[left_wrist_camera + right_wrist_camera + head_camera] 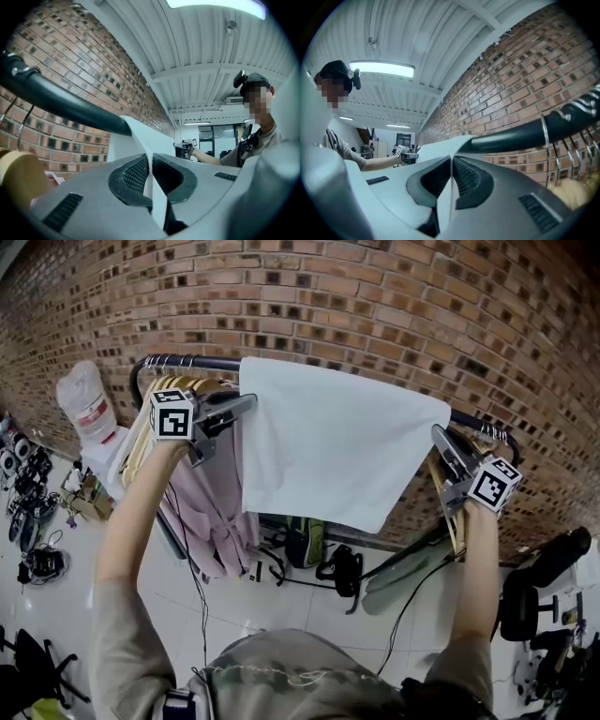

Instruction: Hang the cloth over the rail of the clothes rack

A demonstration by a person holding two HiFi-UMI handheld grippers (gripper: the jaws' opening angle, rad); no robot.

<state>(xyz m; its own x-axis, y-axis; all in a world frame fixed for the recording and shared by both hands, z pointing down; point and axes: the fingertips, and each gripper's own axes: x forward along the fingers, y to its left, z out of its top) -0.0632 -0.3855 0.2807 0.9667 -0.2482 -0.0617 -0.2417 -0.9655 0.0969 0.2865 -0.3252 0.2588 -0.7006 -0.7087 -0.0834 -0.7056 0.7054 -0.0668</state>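
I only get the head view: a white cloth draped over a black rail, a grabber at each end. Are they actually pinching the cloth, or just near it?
Observer: Pinching. The left gripper view shows the left gripper with jaws closed on the cloth, a thin white fold caught between them.
Operator: And the other one?
Observer: Same. The right gripper is shut on a cloth edge, close beside the rail.
Operator: What's overhead?
Observer: A white ribbed ceiling with a long lit lamp.

I see bright, even light from a ceiling lamp (pixel 382 69) above the jaws; edges bend, corners go black.
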